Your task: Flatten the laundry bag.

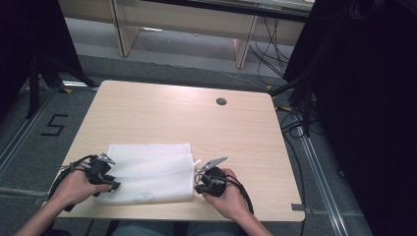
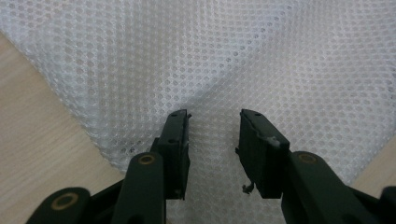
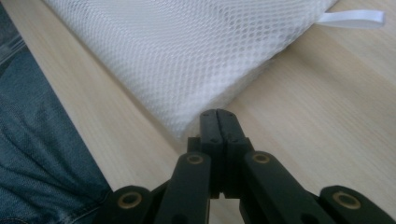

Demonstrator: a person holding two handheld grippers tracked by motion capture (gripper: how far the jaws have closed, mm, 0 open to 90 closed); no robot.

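While the white mesh laundry bag [image 1: 150, 172] lies flat between both tongs, the left gripper [image 2: 214, 135] hovers jaws apart over its netting and the right gripper [image 3: 218, 122], jaws together, sits just off its corner. Light, floppy, snag-prone: pinch an edge.

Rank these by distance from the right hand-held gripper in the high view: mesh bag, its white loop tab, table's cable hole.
From the right hand-held gripper:
1. mesh bag, its near right corner beside the jaws.
2. white loop tab, just beyond, at the bag's right edge.
3. cable hole, far side of the table.
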